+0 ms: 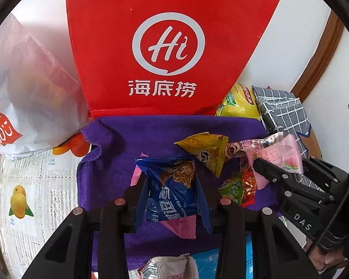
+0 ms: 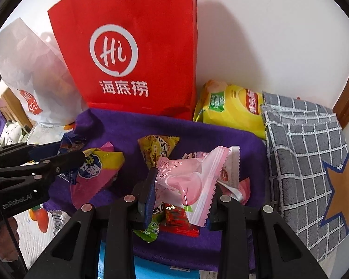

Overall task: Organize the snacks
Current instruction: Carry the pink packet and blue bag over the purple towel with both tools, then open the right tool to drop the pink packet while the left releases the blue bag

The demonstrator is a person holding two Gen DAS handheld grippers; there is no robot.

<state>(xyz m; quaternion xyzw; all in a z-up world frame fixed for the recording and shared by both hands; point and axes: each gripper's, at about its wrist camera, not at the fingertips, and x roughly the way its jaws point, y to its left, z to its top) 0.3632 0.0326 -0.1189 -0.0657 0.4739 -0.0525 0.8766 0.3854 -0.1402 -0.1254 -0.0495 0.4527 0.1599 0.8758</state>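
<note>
i hold two tools, one in each hand. my left tool (image 1: 172, 186) is clamped on one blue cookie packet (image 1: 172, 186), its sides pinched between the two fingers, the packet standing just over the purple towel (image 1: 118, 139). the packet is glossy dark blue with white lettering and a picture of a chocolate chip cookie near its top. my right tool (image 2: 181, 193) is clamped on one pale pink packet (image 2: 186, 183), soft pink with a zigzag cut edge, a clear window and pink writing; it sits at the right side of the towel, above the other snacks.

on the one purple towel i count several loose packets: one yellow triangular packet (image 1: 204, 148) at the far middle, one pink and yellow packet (image 2: 97, 169) toward the left, one white packet with cartoon print (image 2: 230, 172) just behind the pink one, one green packet (image 1: 231, 187) and one red packet (image 1: 247, 182) lying together near me under my right tool.

behind the towel stand two bags: one red bag (image 1: 165, 46) with a white round logo, and one white bag (image 1: 32, 88) to its left. at the far right lies one yellow chip bag (image 2: 232, 109), and beside it one grey checked cloth (image 2: 302, 144) with an orange star. the tabletop (image 1: 30, 186) at the left is covered with printed paper showing fruit.
</note>
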